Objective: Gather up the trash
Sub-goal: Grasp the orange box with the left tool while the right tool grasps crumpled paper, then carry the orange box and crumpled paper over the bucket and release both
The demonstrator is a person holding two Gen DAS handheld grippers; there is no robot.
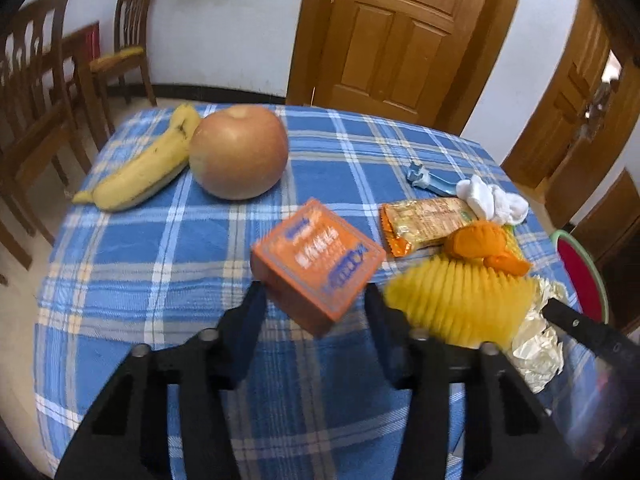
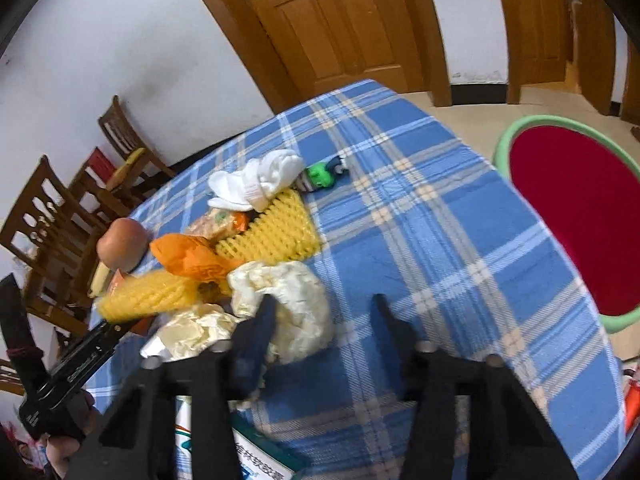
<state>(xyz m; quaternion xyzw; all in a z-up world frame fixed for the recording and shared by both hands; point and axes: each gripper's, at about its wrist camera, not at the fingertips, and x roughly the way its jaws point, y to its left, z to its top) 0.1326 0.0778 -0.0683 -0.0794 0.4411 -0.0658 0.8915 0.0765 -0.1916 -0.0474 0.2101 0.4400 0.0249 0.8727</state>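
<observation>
Left gripper [image 1: 314, 300] spread around tilted orange box [image 1: 318, 262], blue print; right gripper [image 2: 324, 312] spread, empty.

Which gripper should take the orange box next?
Left. The left gripper is open with the orange box right between its fingers. The right gripper is open beside the crumpled cream wrapper; from its view the box is almost hidden behind the yellow foam net.
</observation>
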